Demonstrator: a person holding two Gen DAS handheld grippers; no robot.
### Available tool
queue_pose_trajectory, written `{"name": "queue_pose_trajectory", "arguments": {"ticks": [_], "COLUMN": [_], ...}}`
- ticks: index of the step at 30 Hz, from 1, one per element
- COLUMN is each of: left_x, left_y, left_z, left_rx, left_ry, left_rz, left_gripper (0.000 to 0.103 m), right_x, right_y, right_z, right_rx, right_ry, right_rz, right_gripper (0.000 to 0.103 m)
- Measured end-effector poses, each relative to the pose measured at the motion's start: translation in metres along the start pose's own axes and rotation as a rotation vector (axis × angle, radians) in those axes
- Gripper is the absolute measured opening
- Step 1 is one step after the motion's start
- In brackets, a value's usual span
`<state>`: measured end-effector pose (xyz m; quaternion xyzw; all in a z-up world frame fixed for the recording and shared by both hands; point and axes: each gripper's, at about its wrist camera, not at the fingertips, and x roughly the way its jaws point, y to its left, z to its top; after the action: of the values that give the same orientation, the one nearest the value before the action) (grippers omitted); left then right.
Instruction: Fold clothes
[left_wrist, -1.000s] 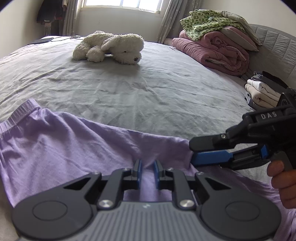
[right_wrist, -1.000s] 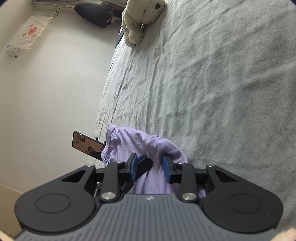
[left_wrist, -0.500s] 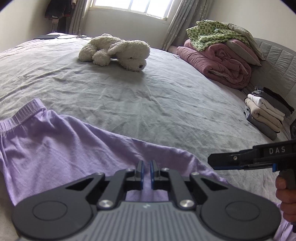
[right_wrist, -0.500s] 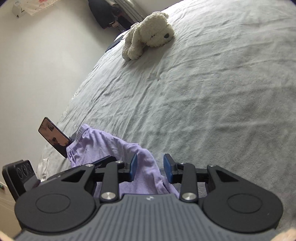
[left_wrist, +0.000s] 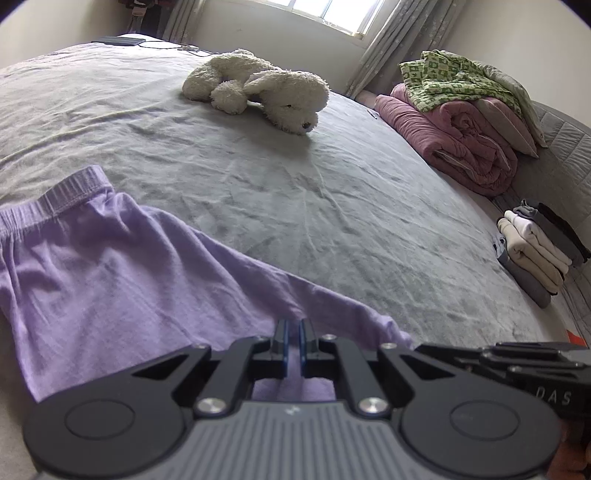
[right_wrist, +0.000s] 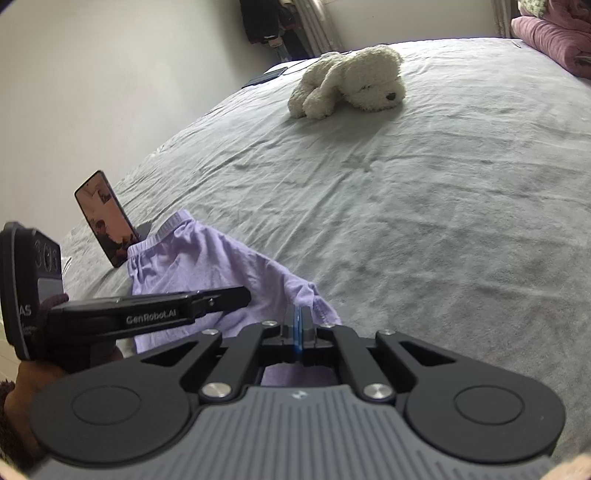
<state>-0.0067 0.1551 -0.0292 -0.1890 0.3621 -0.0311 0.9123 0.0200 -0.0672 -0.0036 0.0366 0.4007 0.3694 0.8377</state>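
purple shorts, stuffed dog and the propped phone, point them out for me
purple shorts (left_wrist: 122, 266), left wrist view, flat middle of the fabric
stuffed dog (right_wrist: 354, 81), right wrist view, its back
phone (right_wrist: 105, 218), right wrist view, middle of the screen

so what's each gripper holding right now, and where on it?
Both hold the purple shorts. The left gripper is shut on the hem edge of a leg; the right gripper is shut on the same hem, at its corner, opposite the waistband.

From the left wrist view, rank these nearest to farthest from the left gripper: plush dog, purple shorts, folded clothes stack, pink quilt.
1. purple shorts, pinched in the left gripper jaws.
2. folded clothes stack, right edge of the bed.
3. plush dog, center, far side.
4. pink quilt, far right; close to the dog, hard to separate.
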Motion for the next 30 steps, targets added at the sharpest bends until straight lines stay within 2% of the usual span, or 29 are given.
{"name": "queue_pose_trajectory", "arguments": {"ticks": [5, 8, 9, 11, 13, 14, 15, 17, 23, 28, 30], "left_x": [0.002, 0.003, 0.003, 0.004, 0.004, 0.004, 0.004, 0.004, 0.005, 0.006, 0.007], "left_y": [0.001, 0.002, 0.002, 0.003, 0.003, 0.003, 0.003, 0.004, 0.003, 0.003, 0.003], "left_z": [0.000, -0.001, -0.001, -0.001, 0.000, 0.000, 0.000, 0.000, -0.001, -0.001, 0.000], "left_rx": [-0.005, -0.001, -0.003, -0.006, -0.010, -0.011, -0.012, -0.013, -0.004, 0.000, 0.003], "left_ry": [0.013, 0.019, 0.021, 0.025, 0.028, 0.028, 0.029, 0.030, 0.031, 0.034, 0.036], "left_rz": [0.006, 0.010, 0.010, 0.009, 0.009, 0.008, 0.008, 0.007, 0.012, 0.011, 0.012], "left_gripper": [0.005, 0.005, 0.005, 0.005, 0.005, 0.005, 0.005, 0.005, 0.005, 0.005, 0.006], "right_x": [0.017, 0.016, 0.014, 0.011, 0.008, 0.007, 0.007, 0.007, 0.025, 0.043, 0.040], "right_y": [0.012, 0.010, 0.009, 0.006, -0.002, -0.007, -0.014, -0.027, -0.062, -0.069, -0.072], "right_z": [-0.015, -0.015, -0.013, -0.010, -0.007, -0.006, -0.005, -0.005, -0.003, 0.006, 0.012], "right_rx": [-0.069, -0.049, -0.041, -0.020, 0.031, 0.075, 0.125, 0.229, 0.524, 0.615, 0.630], "right_ry": [0.074, 0.070, 0.061, 0.047, 0.031, 0.023, 0.016, 0.007, 0.045, 0.038, -0.031], "right_rz": [-0.023, -0.016, -0.011, -0.010, 0.008, 0.024, 0.042, 0.086, 0.241, 0.291, 0.276], "right_gripper": [0.002, 0.004, 0.011, 0.012, 0.013, 0.018, 0.031, 0.043, 0.043, 0.043, 0.043]}}
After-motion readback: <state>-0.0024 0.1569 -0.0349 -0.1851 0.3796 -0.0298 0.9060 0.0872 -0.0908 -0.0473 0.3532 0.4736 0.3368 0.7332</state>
